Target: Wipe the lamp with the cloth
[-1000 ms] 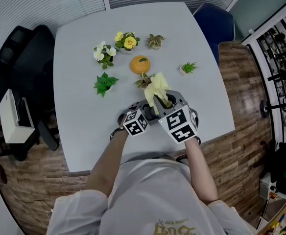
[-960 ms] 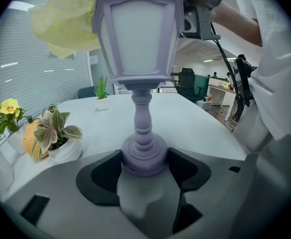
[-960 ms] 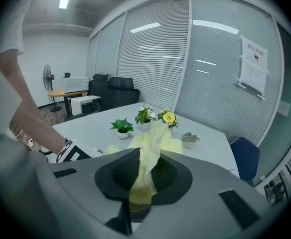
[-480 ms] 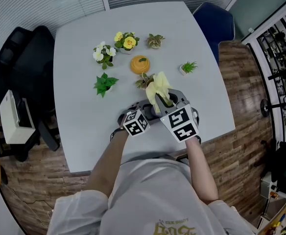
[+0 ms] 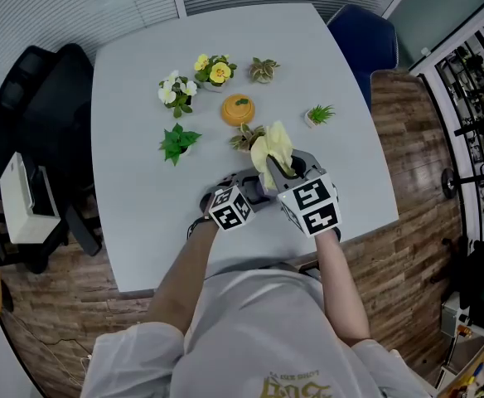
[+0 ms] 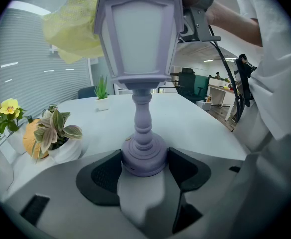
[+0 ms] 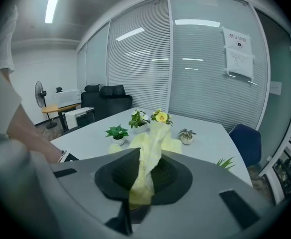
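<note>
Lamp (image 6: 141, 78) stands upright, long axis vertical, near the worktop's (image 5: 134, 123) front edge, its base pinched between the left gripper's (image 6: 144, 166) fingers. Since a second ago the right gripper (image 7: 145, 178), fingers clamped on the yellow cloth (image 7: 146, 153), has drifted slightly right; the cloth drapes at the shade's top, seemingly touching it. Potted plants (image 5: 178, 142) crowd the far side; bare worktop lies left and right.

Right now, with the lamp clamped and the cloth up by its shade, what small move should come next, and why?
Probably draw the right gripper with the yellow cloth down across the lamp shade. The cloth is up at the shade's top corner, and the left gripper is shut on the base, holding it upright.
</note>
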Tool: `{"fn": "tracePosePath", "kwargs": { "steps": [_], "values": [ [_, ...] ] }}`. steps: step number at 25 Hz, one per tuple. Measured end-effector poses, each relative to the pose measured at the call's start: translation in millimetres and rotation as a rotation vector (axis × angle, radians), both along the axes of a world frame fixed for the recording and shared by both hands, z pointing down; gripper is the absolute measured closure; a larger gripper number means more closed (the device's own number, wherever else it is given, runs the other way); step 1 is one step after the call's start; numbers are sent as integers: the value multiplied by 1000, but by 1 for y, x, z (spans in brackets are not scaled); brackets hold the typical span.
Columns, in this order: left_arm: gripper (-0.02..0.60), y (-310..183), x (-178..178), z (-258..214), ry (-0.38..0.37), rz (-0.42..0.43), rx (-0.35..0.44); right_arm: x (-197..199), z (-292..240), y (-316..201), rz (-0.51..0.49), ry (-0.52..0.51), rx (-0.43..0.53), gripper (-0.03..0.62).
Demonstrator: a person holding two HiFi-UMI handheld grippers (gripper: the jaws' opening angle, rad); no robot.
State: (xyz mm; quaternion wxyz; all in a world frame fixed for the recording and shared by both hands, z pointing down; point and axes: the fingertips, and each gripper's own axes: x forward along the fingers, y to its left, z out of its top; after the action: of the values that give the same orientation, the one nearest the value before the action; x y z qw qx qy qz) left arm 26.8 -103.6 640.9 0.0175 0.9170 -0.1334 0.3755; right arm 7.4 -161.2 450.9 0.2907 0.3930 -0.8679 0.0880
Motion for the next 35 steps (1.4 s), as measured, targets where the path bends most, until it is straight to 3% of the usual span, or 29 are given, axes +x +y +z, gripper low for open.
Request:
{"fn": "tracePosePath", "kwargs": {
  "steps": [15,35],
  "values": [
    [276,1,0,-1,-1,-1,1,18,-4,-3,94,-68,-9,540],
    [276,0,1,0,-4,-1,-5,50,6,12,166,-64,-2,542]
  ]
}}
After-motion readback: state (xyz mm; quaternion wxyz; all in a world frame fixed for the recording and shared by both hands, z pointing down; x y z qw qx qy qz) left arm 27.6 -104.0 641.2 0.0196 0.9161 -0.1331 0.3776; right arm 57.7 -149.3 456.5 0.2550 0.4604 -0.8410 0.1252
